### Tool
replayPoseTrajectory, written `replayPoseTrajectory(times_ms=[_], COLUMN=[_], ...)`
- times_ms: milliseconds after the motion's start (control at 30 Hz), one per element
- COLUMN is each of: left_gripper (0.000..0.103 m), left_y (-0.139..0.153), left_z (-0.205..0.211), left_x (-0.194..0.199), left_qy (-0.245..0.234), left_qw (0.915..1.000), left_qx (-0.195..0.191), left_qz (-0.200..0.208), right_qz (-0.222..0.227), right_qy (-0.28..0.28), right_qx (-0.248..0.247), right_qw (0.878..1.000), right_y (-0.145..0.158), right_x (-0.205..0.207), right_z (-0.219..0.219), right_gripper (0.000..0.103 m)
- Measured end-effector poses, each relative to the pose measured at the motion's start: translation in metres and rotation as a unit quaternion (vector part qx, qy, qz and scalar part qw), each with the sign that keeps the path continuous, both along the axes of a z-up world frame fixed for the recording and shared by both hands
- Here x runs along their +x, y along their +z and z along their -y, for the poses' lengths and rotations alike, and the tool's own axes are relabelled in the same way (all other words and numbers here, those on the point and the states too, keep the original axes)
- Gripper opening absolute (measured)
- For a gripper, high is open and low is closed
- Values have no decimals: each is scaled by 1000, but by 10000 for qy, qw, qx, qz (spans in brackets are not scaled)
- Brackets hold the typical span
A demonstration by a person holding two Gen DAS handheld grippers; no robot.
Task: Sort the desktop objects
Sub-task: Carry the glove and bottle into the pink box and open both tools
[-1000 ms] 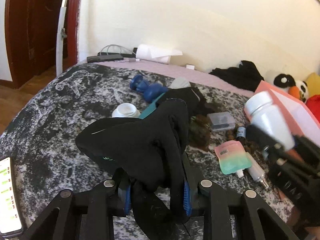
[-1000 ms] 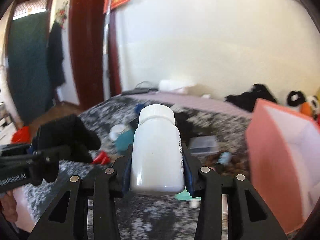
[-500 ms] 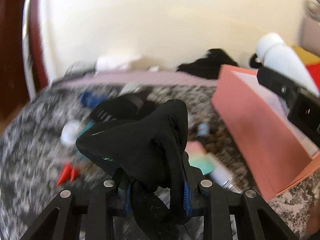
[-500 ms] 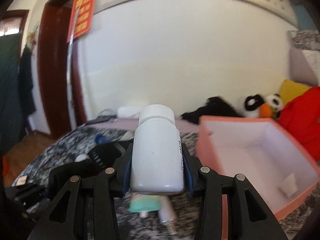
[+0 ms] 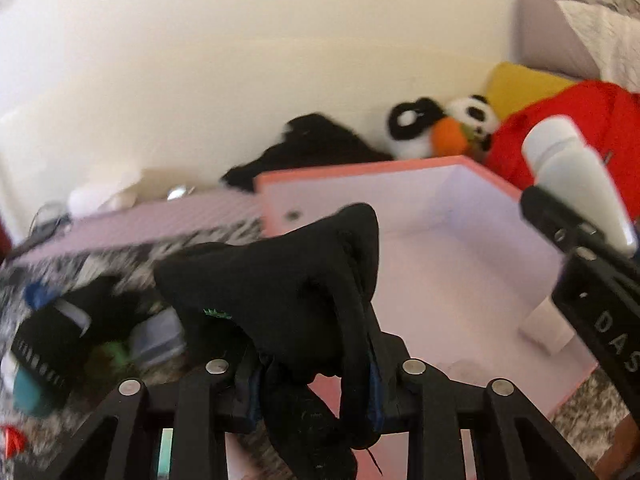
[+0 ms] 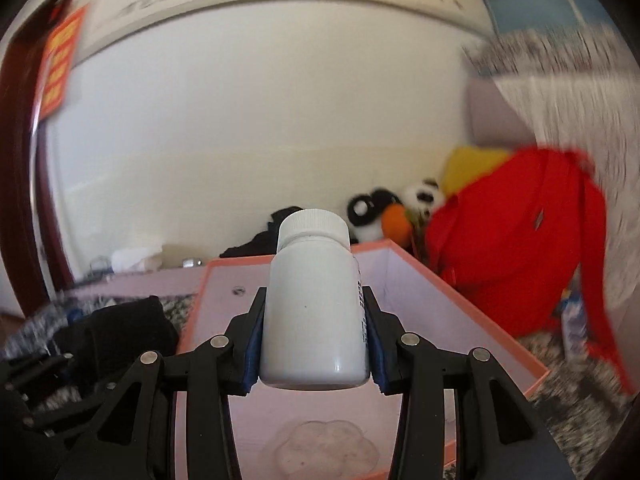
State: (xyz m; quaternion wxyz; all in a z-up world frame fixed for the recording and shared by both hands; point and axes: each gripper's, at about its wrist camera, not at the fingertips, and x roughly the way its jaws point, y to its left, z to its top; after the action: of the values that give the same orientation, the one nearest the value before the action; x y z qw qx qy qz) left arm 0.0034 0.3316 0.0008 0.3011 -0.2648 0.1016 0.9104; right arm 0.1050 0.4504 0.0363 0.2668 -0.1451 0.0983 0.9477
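Note:
My left gripper (image 5: 316, 396) is shut on a black glove (image 5: 280, 280) and holds it over the near left part of the pink box (image 5: 440, 248). My right gripper (image 6: 314, 356) is shut on a white bottle (image 6: 314, 312) with a white screw cap, held upright above the open pink box (image 6: 424, 304). The bottle also shows in the left wrist view (image 5: 576, 172) at the right, with the right gripper (image 5: 592, 276) below it. The glove shows at the left of the right wrist view (image 6: 120, 336).
Several small items lie blurred on the grey patterned bedcover (image 5: 100, 264) left of the box. A panda toy (image 5: 440, 128), a red bag (image 6: 520, 252), a yellow cushion (image 5: 520, 84) and black cloth (image 5: 312, 148) lie behind the box by the wall.
Both grippers have swung right, from over the cluttered bedcover to over the pink box. Each still holds its object.

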Motion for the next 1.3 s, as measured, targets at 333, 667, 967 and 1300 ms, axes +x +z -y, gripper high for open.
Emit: replayPoseTrajectory(times_ms=[333, 667, 967, 1300], left_gripper=[103, 103, 103, 103], left_y=[19, 27, 29, 18], left_z=[-26, -32, 6, 91], left_x=[-6, 7, 12, 3], left_qy=[-10, -111, 134, 722], left_qw=[9993, 9996, 9990, 9962], left_qx=[373, 161, 4, -184], left_qz=[29, -212, -434, -460], right_qz=[-612, -1172, -1173, -1069], right_qy=[-822, -529, -323, 225], right_qx=[-988, -1021, -904, -540], right_qw=[9898, 9864, 9884, 9925], right_y=[-15, 2, 9, 22], right_x=[41, 65, 44, 14], right_z=[-77, -69, -49, 18], right_gripper=[98, 102, 102, 102])
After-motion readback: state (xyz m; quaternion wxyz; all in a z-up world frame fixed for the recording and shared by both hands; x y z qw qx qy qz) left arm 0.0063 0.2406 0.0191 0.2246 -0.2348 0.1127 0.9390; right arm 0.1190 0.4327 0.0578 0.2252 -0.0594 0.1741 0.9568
